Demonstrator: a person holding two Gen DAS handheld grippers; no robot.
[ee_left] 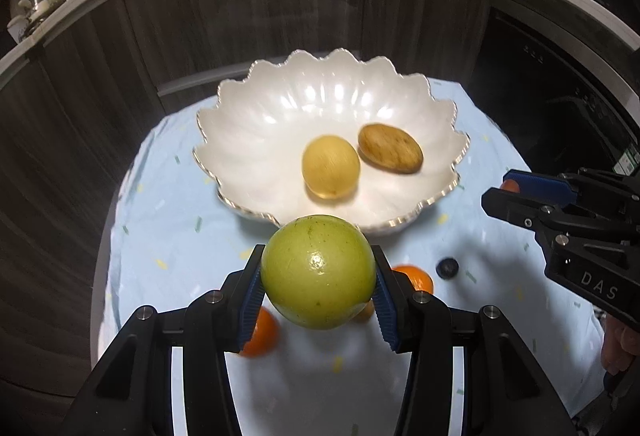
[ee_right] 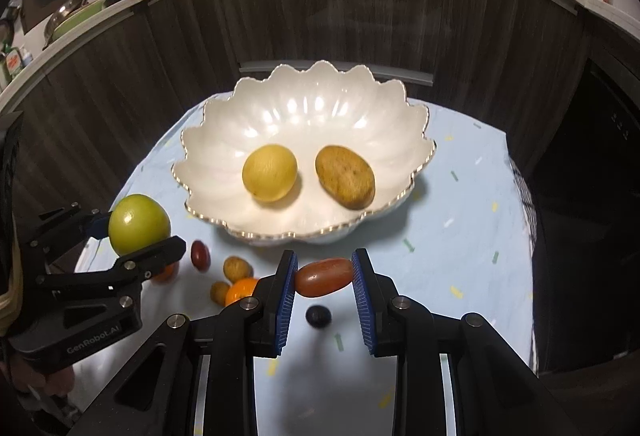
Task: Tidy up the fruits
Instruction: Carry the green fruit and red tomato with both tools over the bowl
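A white scalloped bowl (ee_left: 400,104) (ee_right: 224,156) sits on the light blue tablecloth and holds a round yellow fruit (ee_left: 331,165) (ee_right: 270,172) and a brown oval fruit (ee_left: 390,147) (ee_right: 345,176). My left gripper (ee_left: 318,284) (ee_right: 132,236) is shut on a green apple (ee_left: 318,270) (ee_right: 138,224), held above the cloth just in front of the bowl's near rim. My right gripper (ee_right: 325,276) (ee_left: 502,188) is shut on a small red oblong fruit (ee_right: 325,277), in front of the bowl to the right.
Loose fruits lie on the cloth (ee_right: 460,236) in front of the bowl: oranges (ee_left: 416,276) (ee_right: 240,290), two small brown ones (ee_right: 237,268), a dark red one (ee_right: 200,255) and a dark blue berry (ee_right: 318,316) (ee_left: 447,268). Dark wood cabinets and a cluttered counter stand behind.
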